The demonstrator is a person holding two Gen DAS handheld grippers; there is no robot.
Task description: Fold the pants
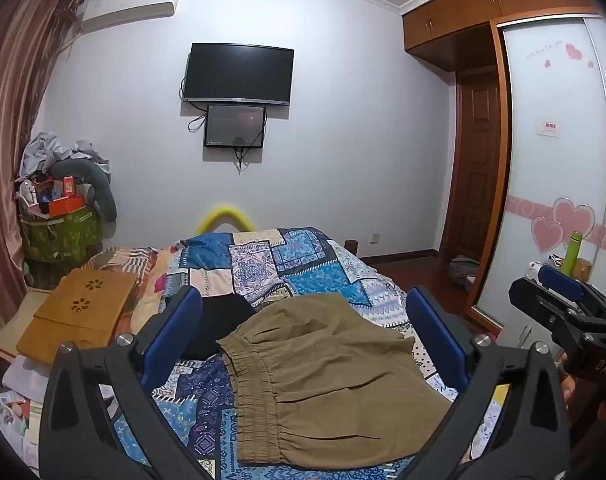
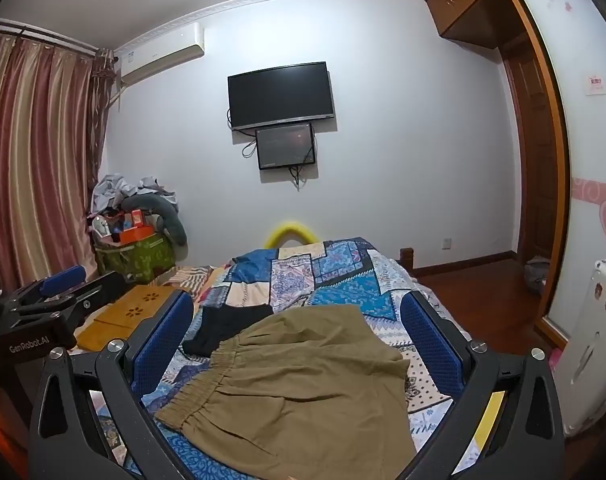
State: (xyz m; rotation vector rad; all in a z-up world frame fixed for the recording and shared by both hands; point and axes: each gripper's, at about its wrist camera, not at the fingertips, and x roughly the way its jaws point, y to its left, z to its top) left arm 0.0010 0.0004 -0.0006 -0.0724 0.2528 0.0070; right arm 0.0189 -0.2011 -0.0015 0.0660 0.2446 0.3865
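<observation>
Khaki pants (image 1: pixel 327 384) with an elastic waistband lie spread on the patchwork bedspread (image 1: pixel 263 264), waistband to the left. They also show in the right wrist view (image 2: pixel 303 392). A black garment (image 1: pixel 219 320) lies just behind them, also seen in the right wrist view (image 2: pixel 223 328). My left gripper (image 1: pixel 303 320) is open and empty, held above the pants. My right gripper (image 2: pixel 299 328) is open and empty, also above them. Each gripper shows in the other's view: the right (image 1: pixel 563 304) and the left (image 2: pixel 59 288).
A wooden lap desk (image 1: pixel 79 312) sits on the bed's left side. A green bin (image 1: pixel 63 232) piled with clutter stands by the curtain. A wardrobe (image 1: pixel 555 160) with sliding doors is on the right. A TV (image 1: pixel 239 74) hangs on the far wall.
</observation>
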